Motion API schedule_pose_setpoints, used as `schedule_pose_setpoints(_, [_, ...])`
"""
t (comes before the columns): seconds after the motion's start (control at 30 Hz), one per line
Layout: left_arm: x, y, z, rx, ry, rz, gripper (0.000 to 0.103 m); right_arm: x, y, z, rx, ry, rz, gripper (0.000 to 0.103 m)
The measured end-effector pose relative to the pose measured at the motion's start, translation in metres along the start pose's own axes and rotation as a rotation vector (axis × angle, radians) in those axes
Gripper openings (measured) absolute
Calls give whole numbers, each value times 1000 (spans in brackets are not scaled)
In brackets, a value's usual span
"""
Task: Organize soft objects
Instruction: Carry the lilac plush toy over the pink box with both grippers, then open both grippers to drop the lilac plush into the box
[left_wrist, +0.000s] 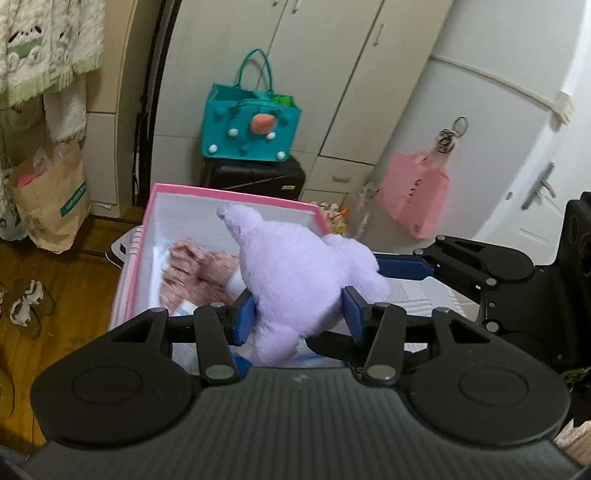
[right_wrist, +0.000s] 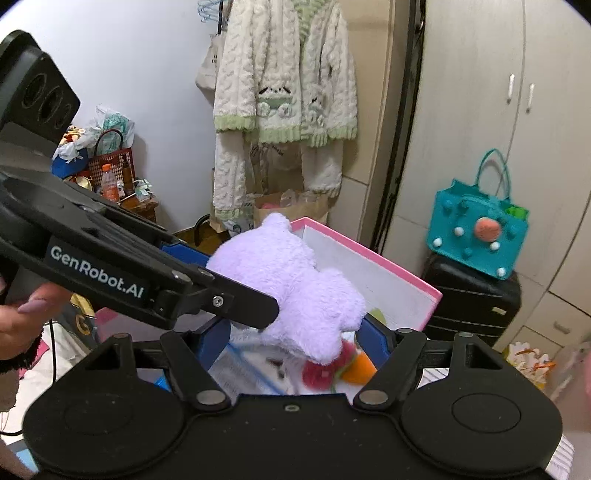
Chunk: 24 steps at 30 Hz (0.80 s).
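Both grippers hold one purple plush toy (left_wrist: 295, 273): left gripper (left_wrist: 299, 314) squeezes it, right gripper (right_wrist: 291, 339) clamps wider. Its face is hidden above the pink box (left_wrist: 236, 195).

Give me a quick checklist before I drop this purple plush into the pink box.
1. Left hand-held gripper clamped on the purple plush: ok.
2. Right hand-held gripper gripping the plush: cannot tell, the jaws stand wide.
3. Pink box open on top: ok.
4. Room inside beside the pink fuzzy item: ok.
5. Plush fully over the box: cannot tell.
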<state>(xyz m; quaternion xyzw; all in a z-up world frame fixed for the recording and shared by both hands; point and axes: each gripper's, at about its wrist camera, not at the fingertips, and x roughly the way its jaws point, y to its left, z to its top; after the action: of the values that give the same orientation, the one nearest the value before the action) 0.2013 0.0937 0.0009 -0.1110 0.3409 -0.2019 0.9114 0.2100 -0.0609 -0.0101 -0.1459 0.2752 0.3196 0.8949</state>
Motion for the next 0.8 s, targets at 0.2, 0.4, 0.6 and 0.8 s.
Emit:
schedule_pose_setpoints(0.2, [43, 39, 23, -56, 74, 20, 47, 48, -13, 6, -77, 67, -21, 56])
schedule_pose_setpoints(0.4, [73, 56, 26, -60, 129, 20, 47, 78, -29, 6, -15, 123, 9, 56])
schedule_pose_setpoints(0.6, [84, 54, 27, 8, 128, 64, 47, 96, -34, 8, -14, 170, -14, 57])
schedule_pose_setpoints(0.8, [86, 43, 26, 85, 112, 110, 49, 105, -41, 5, -4, 215, -52, 57])
